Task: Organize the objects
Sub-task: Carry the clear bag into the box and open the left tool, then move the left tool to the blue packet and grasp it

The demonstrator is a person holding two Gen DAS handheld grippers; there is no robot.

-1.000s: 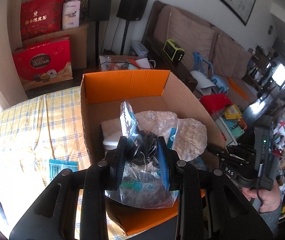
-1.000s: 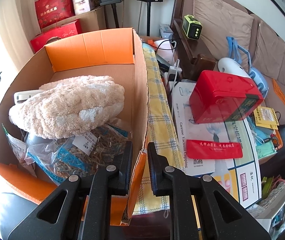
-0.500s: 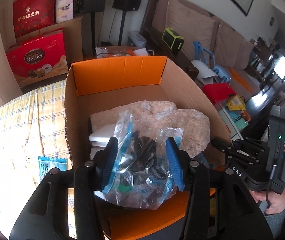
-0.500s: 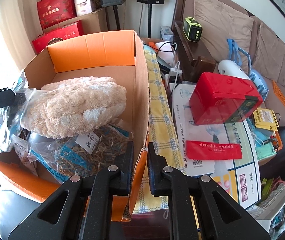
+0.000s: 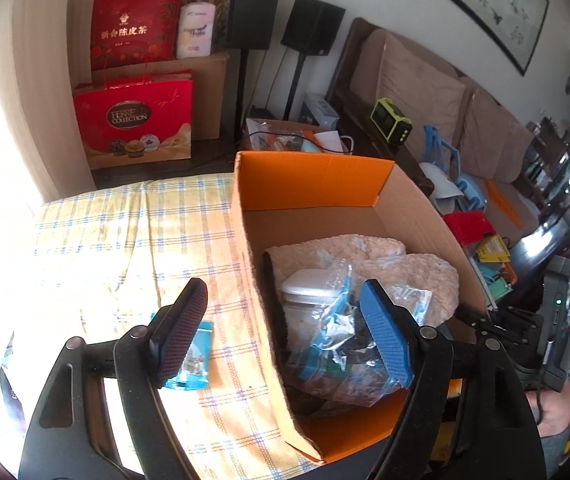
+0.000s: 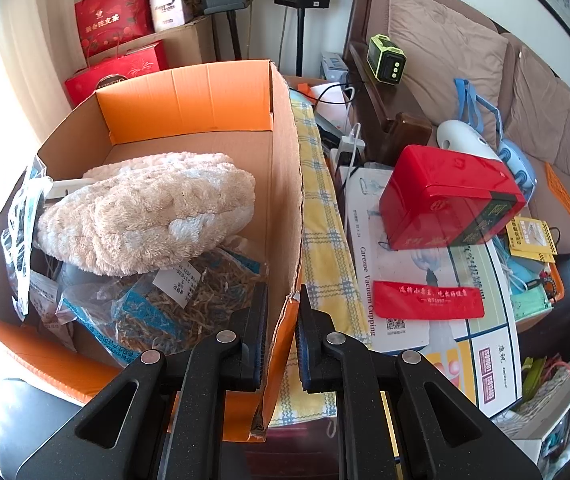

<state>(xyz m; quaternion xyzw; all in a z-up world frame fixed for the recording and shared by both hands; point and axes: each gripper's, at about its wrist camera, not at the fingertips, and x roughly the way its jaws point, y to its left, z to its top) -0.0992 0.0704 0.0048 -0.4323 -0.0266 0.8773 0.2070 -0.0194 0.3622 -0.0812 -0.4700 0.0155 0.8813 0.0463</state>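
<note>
Bag (image 5: 339,346) in box (image 5: 313,184) w/ pillow (image 6: 153,216); packet (image 5: 193,360) left on cloth (image 5: 125,240).

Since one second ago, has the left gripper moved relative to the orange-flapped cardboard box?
Yes. The left gripper opened, released the clear plastic bag into the cardboard box, and now straddles its left wall.

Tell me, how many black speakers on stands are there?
2: both stand by the far wall, behind the cardboard box: a left speaker beside the stacked red gift bags, and a right speaker nearer the sofa.
</note>
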